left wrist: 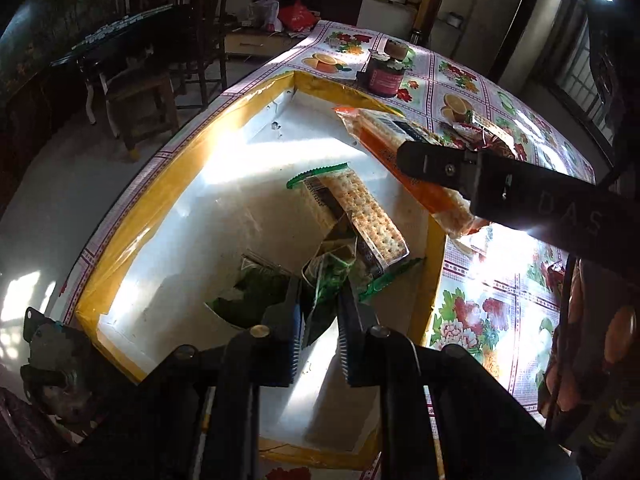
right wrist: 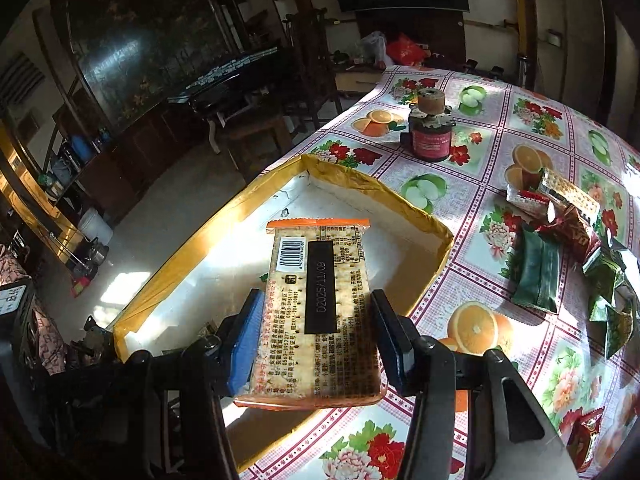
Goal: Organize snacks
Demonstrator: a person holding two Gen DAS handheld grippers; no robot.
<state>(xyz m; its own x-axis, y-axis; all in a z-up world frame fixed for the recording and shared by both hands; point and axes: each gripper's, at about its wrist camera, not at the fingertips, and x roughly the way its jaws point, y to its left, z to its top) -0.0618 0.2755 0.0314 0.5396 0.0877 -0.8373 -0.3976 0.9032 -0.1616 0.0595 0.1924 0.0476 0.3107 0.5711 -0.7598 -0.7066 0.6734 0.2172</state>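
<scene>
Right gripper (right wrist: 316,340) clamped across the short width of an orange-edged cracker pack (right wrist: 320,312), blue pads on its two long sides, carried over the near corner of the yellow-taped white tray (right wrist: 192,248). Gripped that way probably so the pack can be laid flat in the tray. Long axis running straight away from the wrist, orange sealed end farthest out, printed back with barcode facing up.

Left gripper (left wrist: 320,300) down inside the tray (left wrist: 172,184), jaws narrowed to their tightest, pinching the corner of a green snack wrapper (left wrist: 332,276). Just beyond, a green-edged cracker pack (left wrist: 360,216) resting in the tray, tilted over the green packets, long axis slanting toward the tray's right wall.

More red and green packets (right wrist: 560,248) waiting in a loose heap on the floral tablecloth (right wrist: 520,148), near a dark jar (right wrist: 430,136).
</scene>
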